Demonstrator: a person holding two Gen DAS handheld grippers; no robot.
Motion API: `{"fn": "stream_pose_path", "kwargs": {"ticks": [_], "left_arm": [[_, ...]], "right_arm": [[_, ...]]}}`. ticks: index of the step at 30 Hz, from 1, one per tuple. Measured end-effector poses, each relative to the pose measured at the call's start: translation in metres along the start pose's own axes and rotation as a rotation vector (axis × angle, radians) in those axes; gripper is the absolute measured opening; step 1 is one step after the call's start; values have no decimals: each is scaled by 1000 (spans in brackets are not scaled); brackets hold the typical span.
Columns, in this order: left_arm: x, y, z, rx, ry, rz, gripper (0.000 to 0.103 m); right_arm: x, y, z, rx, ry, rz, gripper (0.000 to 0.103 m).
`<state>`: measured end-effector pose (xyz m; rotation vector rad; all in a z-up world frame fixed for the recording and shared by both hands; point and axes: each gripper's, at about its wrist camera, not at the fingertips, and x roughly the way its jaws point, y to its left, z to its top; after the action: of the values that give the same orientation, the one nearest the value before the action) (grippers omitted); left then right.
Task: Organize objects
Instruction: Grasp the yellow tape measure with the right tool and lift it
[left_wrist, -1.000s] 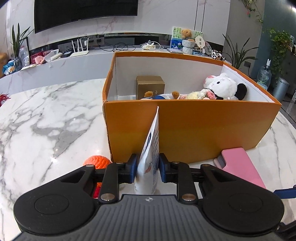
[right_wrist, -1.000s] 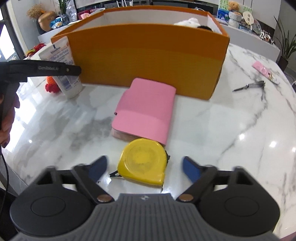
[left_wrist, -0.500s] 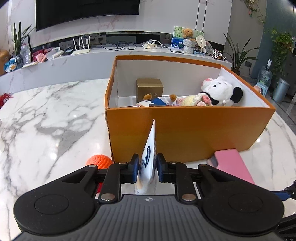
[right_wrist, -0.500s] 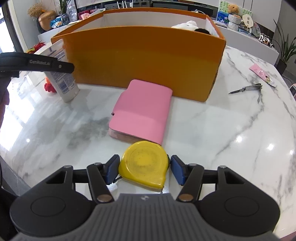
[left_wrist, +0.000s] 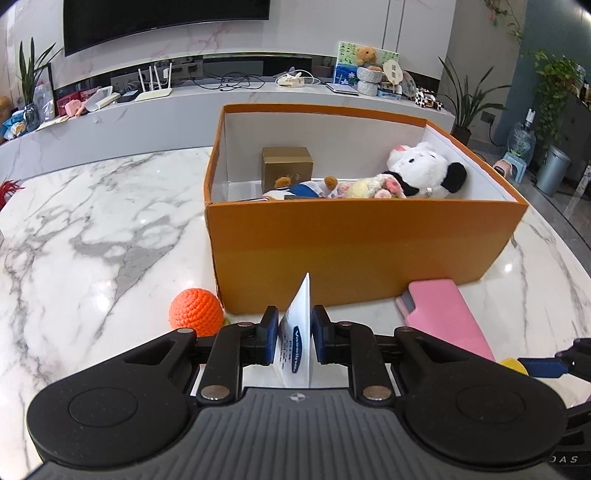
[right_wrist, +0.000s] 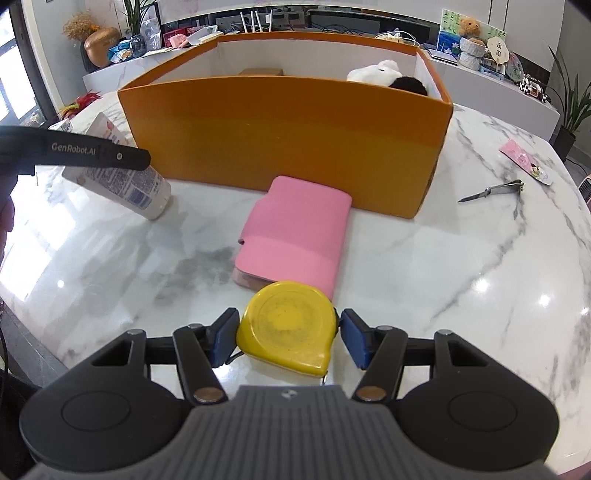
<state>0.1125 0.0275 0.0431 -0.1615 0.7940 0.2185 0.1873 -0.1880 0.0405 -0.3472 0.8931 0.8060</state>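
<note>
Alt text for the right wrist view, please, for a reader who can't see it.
The right gripper grips a yellow tape measure on a white marble table. Just beyond lies a pink wallet against an orange box. At left, the left gripper holds a white lotion tube tilted.

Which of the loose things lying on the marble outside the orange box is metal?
The nail clipper, off to the right of the orange box. It is thin, shiny and silvery, unlike the soft pink wallet, the orange crochet ball or the pink packet.
</note>
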Motion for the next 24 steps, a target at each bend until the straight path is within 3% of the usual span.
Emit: {"fn": "stream_pose_path", "kwargs": {"ticks": [24], "left_arm": [[-22, -16, 1, 18, -5, -10, 21]], "right_arm": [[-10, 7, 10, -15, -46, 28, 62]]}}
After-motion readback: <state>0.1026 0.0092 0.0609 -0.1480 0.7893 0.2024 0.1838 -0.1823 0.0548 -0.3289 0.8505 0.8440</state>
